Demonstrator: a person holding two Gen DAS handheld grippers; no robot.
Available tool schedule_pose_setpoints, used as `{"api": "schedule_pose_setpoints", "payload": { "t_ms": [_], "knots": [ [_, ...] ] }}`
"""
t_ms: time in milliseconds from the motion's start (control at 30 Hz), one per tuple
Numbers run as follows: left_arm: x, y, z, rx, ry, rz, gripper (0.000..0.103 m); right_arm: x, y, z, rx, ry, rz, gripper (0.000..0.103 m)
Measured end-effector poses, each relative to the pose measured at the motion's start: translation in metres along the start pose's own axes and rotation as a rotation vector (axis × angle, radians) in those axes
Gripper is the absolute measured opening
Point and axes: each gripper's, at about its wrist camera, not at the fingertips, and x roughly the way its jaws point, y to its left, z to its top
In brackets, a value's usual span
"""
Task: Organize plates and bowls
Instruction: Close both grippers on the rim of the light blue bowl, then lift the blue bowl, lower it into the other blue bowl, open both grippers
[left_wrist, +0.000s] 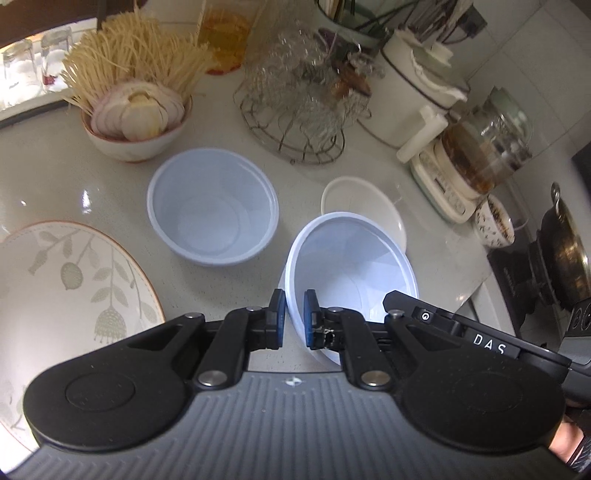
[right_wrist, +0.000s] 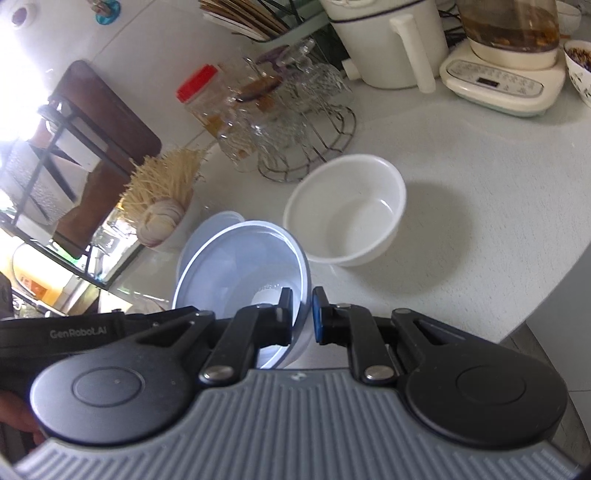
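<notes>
A pale blue bowl hangs tilted above the counter, held by both grippers. My left gripper is shut on its near rim, one pad inside and one outside. My right gripper is shut on the rim of the same bowl. A second pale blue bowl stands upright on the counter to the left. A white bowl stands just beyond the held one. A leaf-patterned plate lies at the near left.
At the back stand a bowl of garlic and dry noodles, a wire rack of glasses, a white kettle and a tea maker. A pan on a stove is at the right. The counter edge curves nearby.
</notes>
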Motion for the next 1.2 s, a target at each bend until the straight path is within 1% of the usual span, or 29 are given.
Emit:
{"api": "schedule_pose_setpoints", "payload": {
  "t_ms": [367,567,700,833,933,1200],
  "knots": [
    [-0.029,0.017,0.016,-0.094,-0.095,-0.011,0.012,0.001,0.03,0.028,-0.06,-0.011,0.053,0.013],
    [-0.04,0.033,0.03,-0.136,-0.148,0.021,0.012,0.018,0.054,0.047,-0.11,-0.006,0.103,0.013],
    [-0.043,0.047,0.036,-0.172,-0.173,0.051,0.012,0.035,0.068,0.055,-0.147,0.022,0.128,0.013],
    [-0.035,0.061,0.042,-0.212,-0.165,0.072,0.012,0.055,0.079,0.061,-0.183,0.052,0.132,0.013],
    [-0.025,0.07,0.045,-0.231,-0.146,0.086,0.012,0.07,0.081,0.062,-0.197,0.077,0.123,0.013],
    [0.004,0.081,0.057,-0.236,-0.114,0.117,0.012,0.103,0.078,0.07,-0.224,0.13,0.093,0.013]
  ]
}}
